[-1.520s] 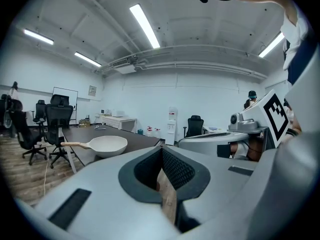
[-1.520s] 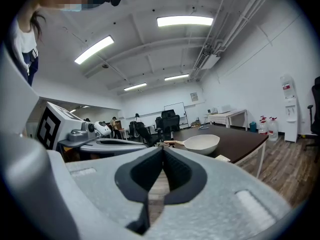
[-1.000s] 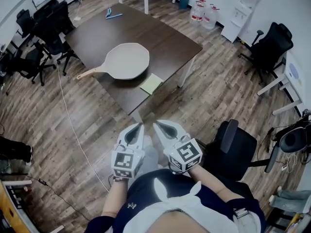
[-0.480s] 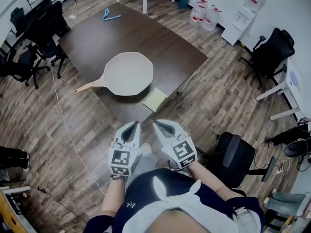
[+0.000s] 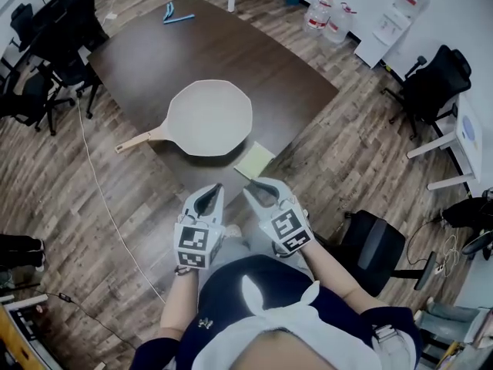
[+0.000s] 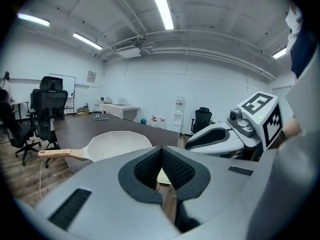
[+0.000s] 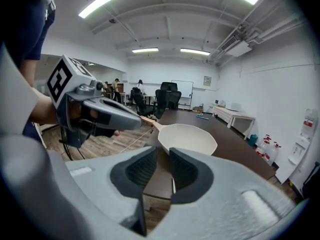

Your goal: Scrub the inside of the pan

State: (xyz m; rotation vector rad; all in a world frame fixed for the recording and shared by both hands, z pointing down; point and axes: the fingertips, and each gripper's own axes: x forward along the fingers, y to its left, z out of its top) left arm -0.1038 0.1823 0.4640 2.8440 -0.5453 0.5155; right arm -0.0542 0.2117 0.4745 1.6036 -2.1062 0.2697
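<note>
Pan (image 5: 209,118), pale with a tan handle, lies on the dark desk (image 5: 262,60) in the head view. A yellow pad (image 5: 254,160) lies just beside it at the desk's near corner, and the left tool (image 5: 216,189) and right tool (image 5: 254,183) hover side by side close to that corner. The left gripper view shows its ribbed pads pressed together on nothing, with the pan ahead on the desk. The right gripper view shows its pads parted by a narrow gap, having just been opening, with nothing between them and the pan beyond.
</note>
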